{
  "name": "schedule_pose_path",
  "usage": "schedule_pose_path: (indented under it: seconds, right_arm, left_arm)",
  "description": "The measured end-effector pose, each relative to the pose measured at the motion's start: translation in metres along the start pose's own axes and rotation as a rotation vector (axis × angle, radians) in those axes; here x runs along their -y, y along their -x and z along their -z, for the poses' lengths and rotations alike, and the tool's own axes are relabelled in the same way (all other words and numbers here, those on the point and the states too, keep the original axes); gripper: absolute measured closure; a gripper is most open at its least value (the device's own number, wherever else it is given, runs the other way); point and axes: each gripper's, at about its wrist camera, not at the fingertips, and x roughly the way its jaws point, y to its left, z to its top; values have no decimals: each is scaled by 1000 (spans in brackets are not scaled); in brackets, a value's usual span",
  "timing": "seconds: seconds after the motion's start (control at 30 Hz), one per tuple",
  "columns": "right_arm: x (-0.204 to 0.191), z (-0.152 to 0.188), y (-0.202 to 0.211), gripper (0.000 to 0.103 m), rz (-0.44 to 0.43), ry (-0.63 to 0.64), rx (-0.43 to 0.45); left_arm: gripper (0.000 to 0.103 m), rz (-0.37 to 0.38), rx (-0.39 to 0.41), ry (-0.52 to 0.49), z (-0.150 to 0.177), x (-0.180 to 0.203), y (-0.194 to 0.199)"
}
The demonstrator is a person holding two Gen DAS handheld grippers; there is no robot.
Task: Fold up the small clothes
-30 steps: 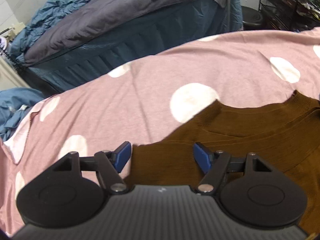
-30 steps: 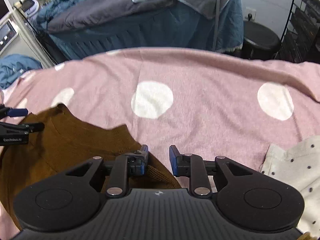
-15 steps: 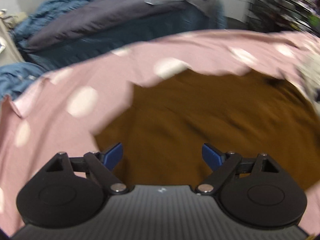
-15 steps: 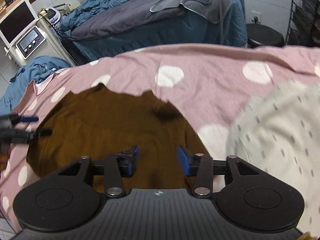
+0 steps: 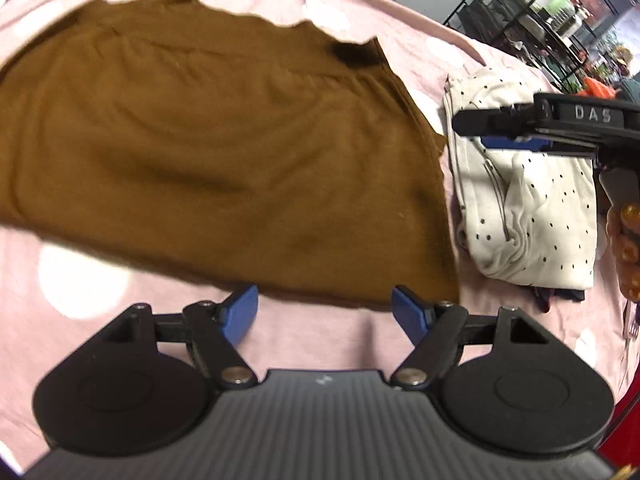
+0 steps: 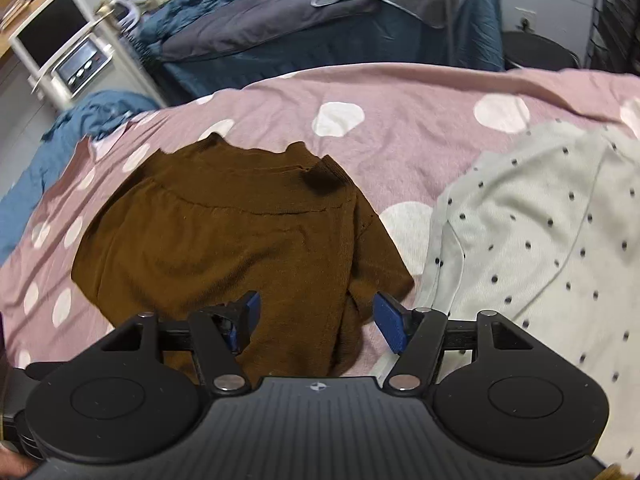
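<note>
A brown knit top point(image 6: 224, 240) lies spread flat on the pink bedcover with white spots point(image 6: 400, 120), its ribbed neckline toward the far side and a dark patch at the collar's right corner; its surface shows shallow ripples, and in the right wrist view its lower right part is folded or bunched near the gripper; just beside it on the right, touching or almost touching its edge, sits a cream garment with small dark dots point(image 5: 532, 208), loosely folded, with something dark under its near edge; the left gripper point(image 5: 324, 312) hangs over the near hem of the brown top with its blue pads well apart, having just narrowed a little, nothing between them but the bare cover and the hem's edge, and nothing gripped; the right gripper point(image 6: 316, 320) stands over the near right part of the brown top, its jaws having just swung wide, the cloth lying loose below and between the pads with neither pad pressing on it; in the left wrist view the right gripper is seen from the side above the dotted garment, part of a hand point(image 5: 624, 248) behind it; beyond the bed lie a heap of blue and grey bedding point(image 6: 320, 28), a white stand with a screen point(image 6: 60, 48) at far left, and a black wire rack point(image 5: 532, 28).
</note>
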Motion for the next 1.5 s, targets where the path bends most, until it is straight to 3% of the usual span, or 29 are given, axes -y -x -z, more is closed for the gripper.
schedule_pose_path:
  seconds: [0.57,0.83,1.03,1.17,1.27,1.3,1.33,1.37,1.5]
  right_arm:
    - [4,-33,-42,1,-27,190,-89]
    - [20,-57,-70,1,-41,149,-139]
    - [43,-61,-80,1,-71,55,-175]
    - [53,-59,-85,1,-103,36,-215]
    - [54,-58,-84,1,-153,19,-206]
    - [55,-57,-85,3,-147,13,-206]
    - [55,-57,-86,7,-148,13,-204]
    - [55,-57,-86,18,-158,15,-195]
    - [58,-58,-91,46,-179,-6,-197]
  left_arm:
    - [26,12,69,249,6,5,-18]
    - [27,76,110,384,10,-6,-19]
    - [33,195,81,482,6,4,-32]
    - [34,172,85,464,1,19,-46]
    - [66,159,76,460,-7,23,-52]
    - [85,156,62,491,-8,22,-54]
    - [91,185,41,524,-10,21,-59]
    - [91,208,26,545,-11,20,-63]
    - [91,177,28,501,-10,30,-66]
